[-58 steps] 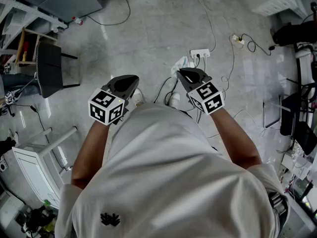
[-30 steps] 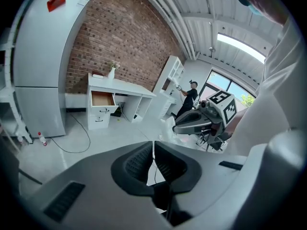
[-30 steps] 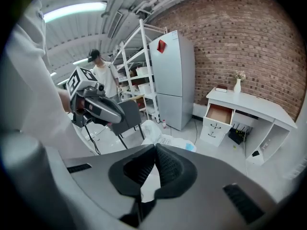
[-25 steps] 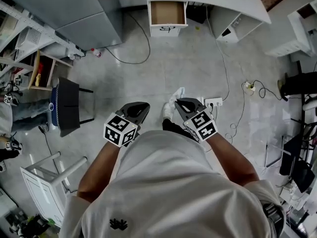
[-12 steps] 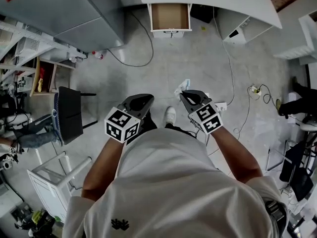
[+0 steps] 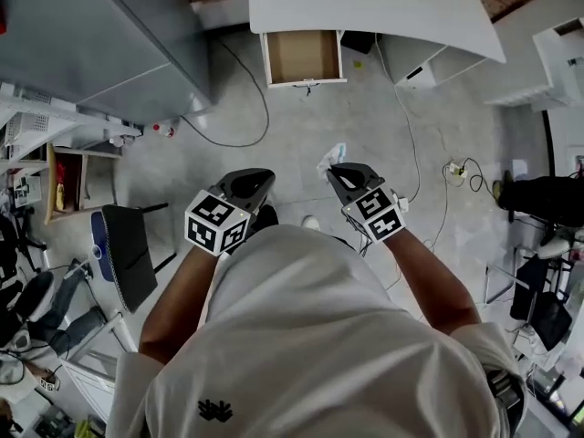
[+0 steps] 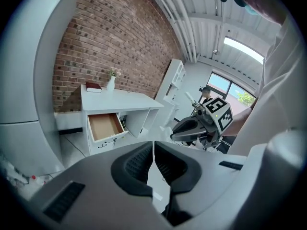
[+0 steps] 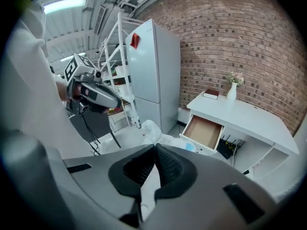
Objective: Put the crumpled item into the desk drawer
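My left gripper (image 6: 248,186) is pinched together with nothing in it, idle. My right gripper (image 6: 340,175) is clamped on the crumpled white wad (image 6: 332,157), which pokes out past the tips. The open white drawer (image 6: 303,57), brown inside, sits under the white desk (image 6: 383,7), dead ahead across the grey floor (image 6: 365,108) and well apart. The right arm carries the wad, so I'd walk in first.

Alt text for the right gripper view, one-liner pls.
The right gripper has its jaws shut on a crumpled white item that sticks out past their tips. Ahead stands a white desk with its drawer pulled open, against a brick wall; the left gripper shows at left.
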